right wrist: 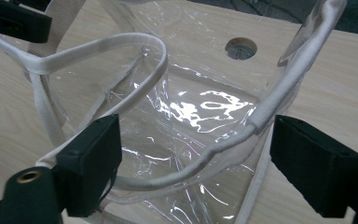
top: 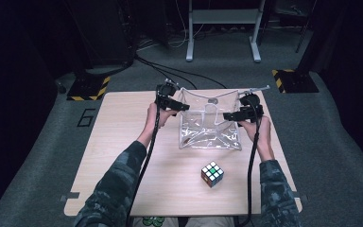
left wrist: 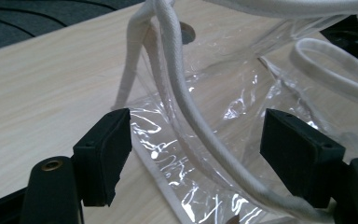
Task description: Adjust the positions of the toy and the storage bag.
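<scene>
High view: the left tongs (top: 182, 107) sit at the left rim of a clear plastic bag (top: 210, 130), jaws apart with its white cord handle (left wrist: 186, 102) between them, not yet pinched. The bag stands at the worktop's (top: 123, 142) far middle, mouth up, likely being spread for loading. The right tongs (top: 228, 115) mirror this at the right rim, jaws apart around the trim. Count: one bag, one Rubik's cube (top: 212, 173) lying near the front, two tongs.
</scene>
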Available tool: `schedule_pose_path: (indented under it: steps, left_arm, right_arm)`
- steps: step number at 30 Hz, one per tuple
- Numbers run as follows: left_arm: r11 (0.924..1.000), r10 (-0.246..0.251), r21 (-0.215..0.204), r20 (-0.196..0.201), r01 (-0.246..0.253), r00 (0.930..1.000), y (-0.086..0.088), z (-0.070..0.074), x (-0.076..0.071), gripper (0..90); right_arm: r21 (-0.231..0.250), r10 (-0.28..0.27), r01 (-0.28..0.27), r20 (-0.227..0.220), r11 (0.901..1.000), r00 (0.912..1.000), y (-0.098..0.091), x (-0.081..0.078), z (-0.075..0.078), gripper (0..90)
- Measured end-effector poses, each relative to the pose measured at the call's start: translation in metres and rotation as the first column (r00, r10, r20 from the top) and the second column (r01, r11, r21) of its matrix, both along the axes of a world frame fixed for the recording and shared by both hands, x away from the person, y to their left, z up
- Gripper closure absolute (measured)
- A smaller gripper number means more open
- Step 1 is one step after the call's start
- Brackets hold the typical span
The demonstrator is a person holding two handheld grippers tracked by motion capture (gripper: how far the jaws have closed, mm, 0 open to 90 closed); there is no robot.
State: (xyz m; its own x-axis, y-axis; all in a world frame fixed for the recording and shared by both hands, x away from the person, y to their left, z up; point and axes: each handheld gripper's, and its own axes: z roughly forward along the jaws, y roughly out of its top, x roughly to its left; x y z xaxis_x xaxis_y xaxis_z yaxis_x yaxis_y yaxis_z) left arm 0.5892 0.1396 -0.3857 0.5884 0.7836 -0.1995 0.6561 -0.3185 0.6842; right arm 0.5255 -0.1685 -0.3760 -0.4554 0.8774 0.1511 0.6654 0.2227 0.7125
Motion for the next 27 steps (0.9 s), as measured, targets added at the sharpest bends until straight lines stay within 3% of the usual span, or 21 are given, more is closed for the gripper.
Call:
schedule_pose_path:
  steps: [4, 7, 9, 10, 12, 13, 14, 15, 19, 27]
  left_arm:
    - [1.0000, -0.009, 0.001, -0.019, 0.009, 0.9998, 0.000, -0.005, -0.001, 44.9]
    - [0.9994, -0.022, 0.026, -0.031, 0.023, 0.9993, -0.003, -0.010, -0.002, 51.9]
    - [0.9991, -0.015, 0.039, -0.017, 0.015, 0.9997, -0.004, -0.013, -0.004, 60.9]
    - [0.9986, -0.004, 0.053, -0.006, 0.004, 1.0000, -0.005, -0.014, -0.005, 60.9]
    - [0.9979, 0.002, 0.064, -0.001, -0.002, 1.0000, -0.003, -0.015, -0.006, 68.5]
    - [0.9971, 0.003, 0.076, 0.003, -0.003, 1.0000, -0.003, -0.015, -0.006, 74.8]
    - [0.9966, 0.006, 0.082, 0.010, -0.007, 0.9999, -0.003, -0.015, -0.007, 74.8]
    - [0.9937, 0.003, 0.112, 0.026, -0.006, 0.9997, -0.002, -0.015, -0.007, 80.2]
    - [0.9908, 0.005, 0.135, 0.040, -0.010, 0.9992, 0.001, -0.015, -0.008, 87.5]
    - [0.9858, -0.014, 0.168, 0.044, 0.007, 0.9989, 0.011, -0.006, -0.009, 89.4]
  right_arm:
    - [-0.006, -0.017, 0.016, -0.023, 0.9998, 0.9996, 0.001, 0.003, -0.006, 30.2]
    - [-0.014, -0.028, 0.027, -0.028, 0.9995, 0.9992, 0.003, 0.004, -0.008, 36.6]
    - [-0.032, -0.034, 0.033, -0.027, 0.9989, 0.9991, 0.004, 0.005, -0.011, 48.4]
    - [-0.032, -0.034, 0.033, -0.027, 0.9989, 0.9991, 0.004, 0.005, -0.011, 48.4]
    - [-0.070, -0.053, 0.051, -0.023, 0.9962, 0.9983, 0.005, 0.004, -0.013, 63.0]
    - [-0.080, -0.057, 0.055, -0.021, 0.9953, 0.9982, 0.003, 0.003, -0.014, 74.5]
    - [-0.080, -0.057, 0.055, -0.021, 0.9953, 0.9982, 0.003, 0.003, -0.014, 74.5]
    - [-0.097, -0.058, 0.057, -0.015, 0.9937, 0.9982, 0.002, 0.001, -0.015, 82.7]
    - [-0.095, -0.068, 0.067, -0.005, 0.9932, 0.9977, -0.001, 0.000, -0.016, 87.1]
    - [-0.148, -0.069, 0.070, 0.009, 0.9865, 0.9975, -0.001, 0.000, -0.004, 88.8]
